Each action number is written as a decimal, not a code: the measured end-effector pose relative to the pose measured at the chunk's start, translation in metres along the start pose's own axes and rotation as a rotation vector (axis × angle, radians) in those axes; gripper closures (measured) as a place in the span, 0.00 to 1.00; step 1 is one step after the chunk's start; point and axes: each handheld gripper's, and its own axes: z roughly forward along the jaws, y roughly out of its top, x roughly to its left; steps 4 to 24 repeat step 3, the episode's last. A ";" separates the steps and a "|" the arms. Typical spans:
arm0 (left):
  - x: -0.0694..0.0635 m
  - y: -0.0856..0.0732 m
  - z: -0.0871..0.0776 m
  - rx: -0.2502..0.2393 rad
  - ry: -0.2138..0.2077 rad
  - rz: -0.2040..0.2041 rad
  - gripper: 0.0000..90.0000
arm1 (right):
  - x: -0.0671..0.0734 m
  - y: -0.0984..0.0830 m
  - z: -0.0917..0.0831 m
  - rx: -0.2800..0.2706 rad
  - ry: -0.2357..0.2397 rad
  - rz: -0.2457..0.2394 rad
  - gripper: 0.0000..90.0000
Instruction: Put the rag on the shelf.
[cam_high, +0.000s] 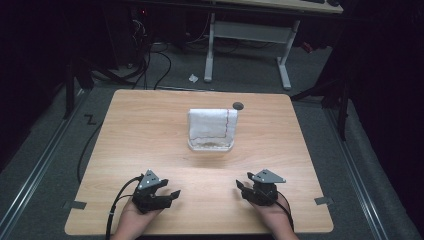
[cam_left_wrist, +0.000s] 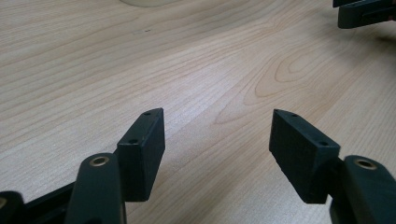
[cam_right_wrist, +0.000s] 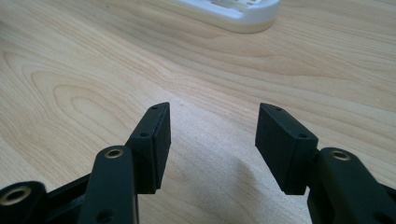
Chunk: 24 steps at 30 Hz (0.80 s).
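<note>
A white cloth (cam_high: 212, 123) with a thin red line near its right edge stands upright in a shallow white tray (cam_high: 210, 146) at the middle of the wooden table (cam_high: 140, 130). My left gripper (cam_high: 170, 189) rests near the front edge at the left, held by a hand, open with nothing between its jaws (cam_left_wrist: 217, 113). My right gripper (cam_high: 244, 181) rests near the front edge at the right, also open and holding nothing (cam_right_wrist: 214, 107). The tray's rim (cam_right_wrist: 233, 11) lies ahead of the right gripper, well apart from it. The right gripper (cam_left_wrist: 364, 11) also shows in the left gripper view's top right corner.
A small dark round disc (cam_high: 238, 105) sits on the table just behind the cloth, to its right. Bare wood lies between the grippers and the tray. Beyond the table stand a white desk frame (cam_high: 247, 35) and floor cables (cam_high: 150, 65).
</note>
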 end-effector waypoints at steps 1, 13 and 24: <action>0.000 0.000 0.000 0.001 0.002 -0.003 0.40 | 0.000 0.000 0.000 0.004 0.002 0.000 0.51; 0.001 0.000 0.000 -0.005 0.006 -0.024 0.40 | 0.000 -0.001 0.000 0.006 0.002 -0.004 0.51; 0.001 0.000 0.000 -0.005 0.006 -0.024 0.40 | 0.000 -0.001 0.000 0.006 0.002 -0.004 0.51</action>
